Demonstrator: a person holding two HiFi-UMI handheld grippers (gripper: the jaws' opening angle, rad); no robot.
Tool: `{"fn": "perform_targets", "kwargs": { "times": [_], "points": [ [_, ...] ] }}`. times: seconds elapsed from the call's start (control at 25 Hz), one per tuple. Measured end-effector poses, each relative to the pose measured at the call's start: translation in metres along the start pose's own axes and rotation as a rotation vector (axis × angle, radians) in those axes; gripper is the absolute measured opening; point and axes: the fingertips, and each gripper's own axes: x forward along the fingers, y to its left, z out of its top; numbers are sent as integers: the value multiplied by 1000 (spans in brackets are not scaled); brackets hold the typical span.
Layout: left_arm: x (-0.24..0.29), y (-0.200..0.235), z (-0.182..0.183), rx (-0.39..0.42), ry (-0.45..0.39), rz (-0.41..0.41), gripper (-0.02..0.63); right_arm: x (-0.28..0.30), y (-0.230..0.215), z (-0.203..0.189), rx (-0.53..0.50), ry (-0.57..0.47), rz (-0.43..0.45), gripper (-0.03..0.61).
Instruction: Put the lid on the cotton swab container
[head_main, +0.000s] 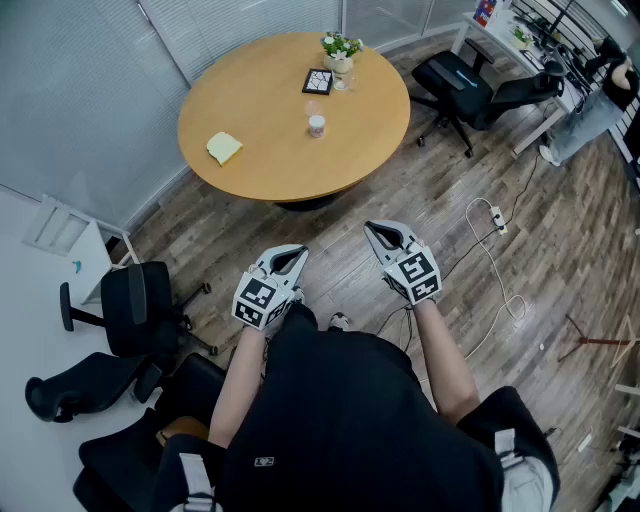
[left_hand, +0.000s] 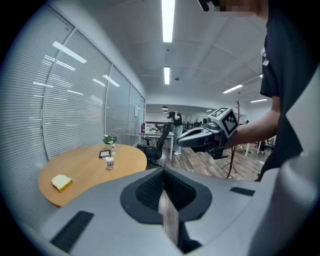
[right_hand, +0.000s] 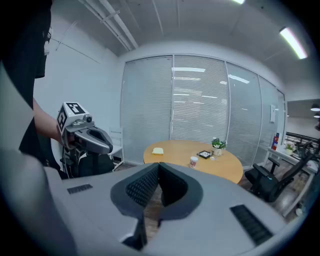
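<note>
While L gripper (head_main: 298, 253) & R gripper (head_main: 372, 230) jaws sit together, empty, floor (head_main: 345, 212) lies before table (head_main: 258, 183) edge.

Bright, even light from ceiling strip lights (left_hand: 167, 20); gripper views bulge and darken at edges.

Open-plan office, meeting corner. Round wooden table (head_main: 270, 160) next to glass partition walls with lowered blinds (head_main: 90, 90). Black swivel office chairs (head_main: 470, 85) on castors stand beside it, and more sit by the white wall. Wood-plank floor (head_main: 560, 260) with a power strip (head_main: 497, 222) and loose cable. Desks (head_main: 497, 30) with equipment at the far side, a person (left_hand: 176, 131) standing near them. Long ceiling strip lights (left_hand: 167, 20) overhead.
</note>
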Motion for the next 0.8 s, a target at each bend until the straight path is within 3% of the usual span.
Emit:
{"fn": "perform_targets", "kwargs": {
  "times": [0.56, 0.8],
  "points": [
    [-6, 35, -8, -22, 11, -24, 6, 33, 8, -1, 23, 43, -3, 6],
    [-2, 49, -14, -33, 26, -50, 6, 44, -2, -3, 115, 38, -41, 6]
  ]
}}
